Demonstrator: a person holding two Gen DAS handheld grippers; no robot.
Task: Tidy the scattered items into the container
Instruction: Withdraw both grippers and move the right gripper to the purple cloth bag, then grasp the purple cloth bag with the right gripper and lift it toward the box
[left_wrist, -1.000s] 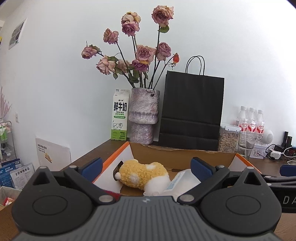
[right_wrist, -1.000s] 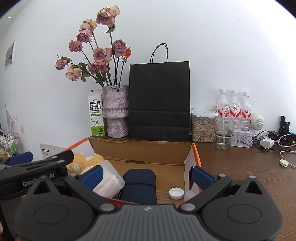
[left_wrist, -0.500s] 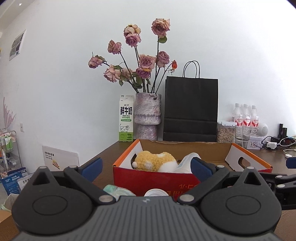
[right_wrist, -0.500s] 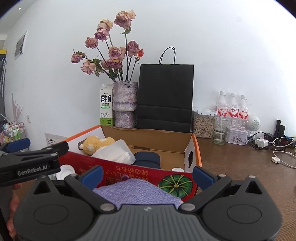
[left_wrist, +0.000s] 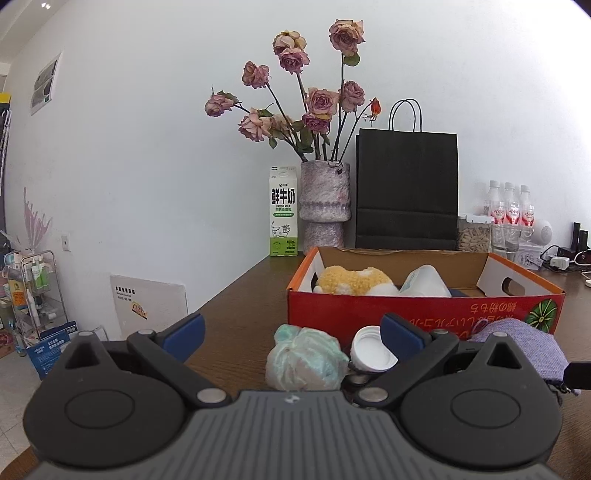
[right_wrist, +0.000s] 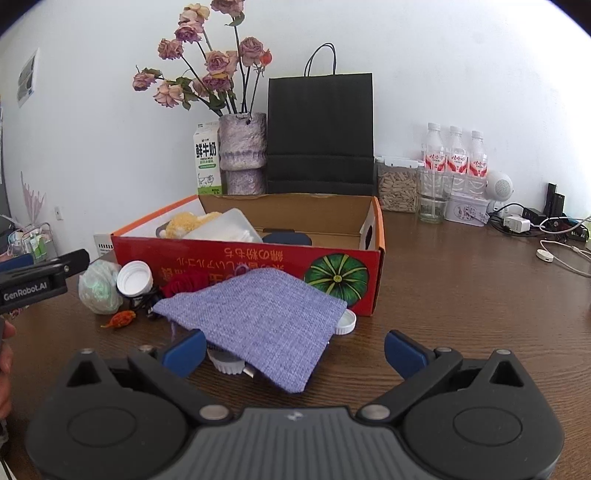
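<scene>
A red cardboard box (left_wrist: 406, 304) (right_wrist: 258, 258) stands on the brown table. In it lie a yellow plush toy (left_wrist: 351, 280), a clear plastic tub (right_wrist: 225, 229) and a dark blue item (right_wrist: 288, 238). In front of the box are a purple woven pouch (right_wrist: 258, 317), a pale green-white wad (left_wrist: 306, 358), a white lid (left_wrist: 371, 349), a red fabric flower (right_wrist: 184, 282), a small orange piece (right_wrist: 122, 318) and white caps (right_wrist: 345, 323). My left gripper (left_wrist: 291, 334) hangs open just before the wad and lid. My right gripper (right_wrist: 294, 352) is open over the pouch's near corner.
Behind the box stand a vase of dried roses (left_wrist: 325, 206), a milk carton (left_wrist: 283, 210) and a black paper bag (left_wrist: 406, 192). Bottles (right_wrist: 456, 155), a seed jar, a glass and cables (right_wrist: 554, 254) fill the back right. The table edge drops off at left.
Both grippers have drawn back from over the box to the table in front of it. The pouch, wad, lid and caps have come into view. Both stay open.
</scene>
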